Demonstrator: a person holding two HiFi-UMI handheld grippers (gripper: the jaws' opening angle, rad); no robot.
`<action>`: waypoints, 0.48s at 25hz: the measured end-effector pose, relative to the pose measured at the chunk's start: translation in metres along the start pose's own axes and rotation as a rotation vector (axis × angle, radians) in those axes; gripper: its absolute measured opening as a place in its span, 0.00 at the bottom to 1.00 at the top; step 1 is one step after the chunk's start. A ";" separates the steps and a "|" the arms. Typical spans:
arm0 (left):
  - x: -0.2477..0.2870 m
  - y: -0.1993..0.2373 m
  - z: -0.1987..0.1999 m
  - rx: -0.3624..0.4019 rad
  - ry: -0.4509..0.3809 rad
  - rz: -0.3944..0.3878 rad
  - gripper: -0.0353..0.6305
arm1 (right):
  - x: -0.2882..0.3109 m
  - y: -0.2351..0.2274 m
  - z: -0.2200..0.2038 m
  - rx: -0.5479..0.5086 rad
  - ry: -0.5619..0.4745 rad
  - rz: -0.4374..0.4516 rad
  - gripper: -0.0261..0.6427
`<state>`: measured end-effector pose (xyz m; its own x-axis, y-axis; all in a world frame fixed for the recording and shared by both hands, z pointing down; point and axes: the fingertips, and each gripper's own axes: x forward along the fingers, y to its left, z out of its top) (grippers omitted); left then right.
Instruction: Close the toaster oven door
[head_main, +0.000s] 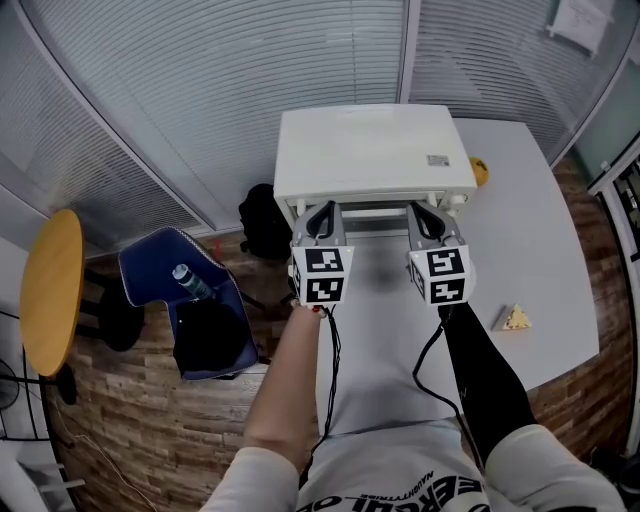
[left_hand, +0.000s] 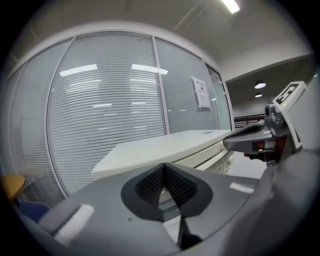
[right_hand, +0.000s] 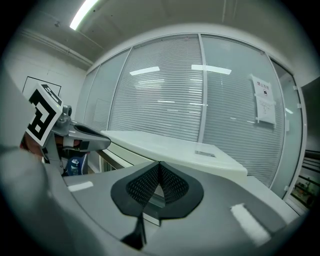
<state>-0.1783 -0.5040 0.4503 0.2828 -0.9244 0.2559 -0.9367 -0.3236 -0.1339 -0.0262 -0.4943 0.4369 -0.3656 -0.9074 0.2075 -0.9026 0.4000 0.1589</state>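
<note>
Left tool (head_main: 321, 210) and right tool (head_main: 429, 210) both pinched together and empty, tips at the front edge of the toaster oven (head_main: 375, 155) on the worktop (head_main: 545, 230); door probably light, rigid, hinged, so push evenly on its handle, not the glass

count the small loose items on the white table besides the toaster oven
2. An orange item sits beside the toaster oven on its right, and a yellow wedge lies nearer the person, by the table edge. More may be hidden behind the oven.
</note>
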 end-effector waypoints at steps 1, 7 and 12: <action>-0.001 -0.001 0.001 0.005 -0.004 -0.002 0.14 | -0.002 0.000 0.002 0.000 -0.005 -0.002 0.04; -0.025 -0.007 0.016 0.009 -0.048 -0.014 0.14 | -0.026 -0.002 0.015 0.001 -0.041 -0.025 0.04; -0.059 -0.025 0.036 0.009 -0.101 -0.023 0.14 | -0.064 -0.004 0.028 0.001 -0.089 -0.024 0.04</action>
<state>-0.1638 -0.4490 0.4043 0.3244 -0.9321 0.1610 -0.9278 -0.3466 -0.1376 -0.0053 -0.4413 0.3958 -0.3627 -0.9246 0.1166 -0.9116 0.3780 0.1617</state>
